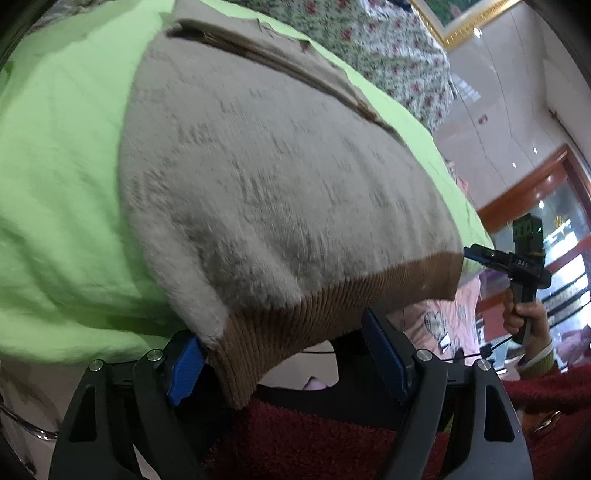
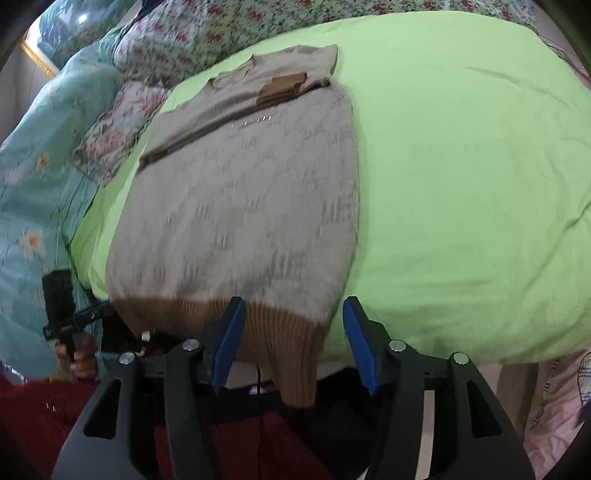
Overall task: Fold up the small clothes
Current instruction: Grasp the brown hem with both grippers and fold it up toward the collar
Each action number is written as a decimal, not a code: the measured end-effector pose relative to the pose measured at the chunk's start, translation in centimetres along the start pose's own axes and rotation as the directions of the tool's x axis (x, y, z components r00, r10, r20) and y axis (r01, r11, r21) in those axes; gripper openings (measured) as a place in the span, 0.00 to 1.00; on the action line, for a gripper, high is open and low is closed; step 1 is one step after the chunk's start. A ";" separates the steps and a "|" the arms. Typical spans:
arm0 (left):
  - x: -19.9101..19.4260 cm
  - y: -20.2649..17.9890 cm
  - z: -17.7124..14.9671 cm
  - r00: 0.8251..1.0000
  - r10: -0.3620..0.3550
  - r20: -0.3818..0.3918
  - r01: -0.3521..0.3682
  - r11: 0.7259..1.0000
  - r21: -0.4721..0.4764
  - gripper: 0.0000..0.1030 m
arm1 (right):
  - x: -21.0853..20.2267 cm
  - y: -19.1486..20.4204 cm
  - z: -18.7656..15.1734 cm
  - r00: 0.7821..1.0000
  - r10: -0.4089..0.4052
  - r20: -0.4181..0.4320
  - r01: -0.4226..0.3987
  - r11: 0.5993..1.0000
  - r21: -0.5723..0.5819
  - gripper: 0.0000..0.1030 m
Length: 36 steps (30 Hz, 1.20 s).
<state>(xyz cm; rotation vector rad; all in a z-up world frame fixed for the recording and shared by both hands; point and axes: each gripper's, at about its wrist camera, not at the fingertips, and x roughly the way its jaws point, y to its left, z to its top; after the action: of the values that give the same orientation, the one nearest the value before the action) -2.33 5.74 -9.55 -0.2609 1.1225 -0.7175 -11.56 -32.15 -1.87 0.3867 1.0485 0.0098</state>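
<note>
A beige knit sweater (image 1: 277, 184) (image 2: 240, 203) lies flat on a green sheet (image 1: 55, 184) (image 2: 461, 184). One sleeve is folded across its chest, brown cuff (image 2: 282, 88) on top. Its brown ribbed hem (image 1: 295, 317) (image 2: 177, 314) hangs over the near edge of the bed. My left gripper (image 1: 279, 328) (image 2: 109, 304) is open around one hem corner, with the cloth close against one blue pad and well short of the other. My right gripper (image 2: 293, 314) (image 1: 467, 253) is open around the other hem corner, a gap showing beside its right pad.
A floral quilt (image 2: 207, 33) and a teal flowered quilt (image 2: 33, 184) are bunched at the far end and one side of the bed. The person's dark red fleece top (image 1: 314, 435) fills the space below the grippers. A gold-framed picture (image 1: 461, 22) hangs on the wall.
</note>
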 end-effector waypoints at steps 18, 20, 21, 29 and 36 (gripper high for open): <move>-1.5 0.2 -0.6 0.999 -0.029 0.036 0.025 0.996 0.087 0.07 | 1.7 -1.3 -3.1 0.959 0.282 -0.040 -0.284 0.959 -0.030 0.09; -2.7 -0.1 -0.6 0.997 -0.036 0.063 0.031 0.996 0.089 0.07 | 0.3 -1.3 -2.9 0.942 0.337 0.002 -0.337 0.941 -0.035 0.09; -3.4 -0.2 -0.4 0.995 -0.046 0.084 0.038 0.995 0.087 0.06 | -0.2 -1.4 -2.7 0.934 0.358 0.023 -0.357 0.934 -0.033 0.09; -9.7 -1.5 3.0 0.942 -0.110 0.318 0.085 0.992 0.093 0.06 | -3.2 -2.4 1.2 0.838 0.491 0.238 -0.508 0.861 0.012 0.08; -10.9 -1.9 9.2 0.885 -0.072 0.460 0.040 0.996 0.081 0.06 | -3.5 -1.0 7.1 0.818 0.449 0.360 -0.473 0.881 -0.024 0.08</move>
<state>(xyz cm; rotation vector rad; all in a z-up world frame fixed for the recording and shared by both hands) 2.50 9.92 3.38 -0.3849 0.6333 -0.6968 -7.48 -35.94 3.85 0.6731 0.5744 0.3322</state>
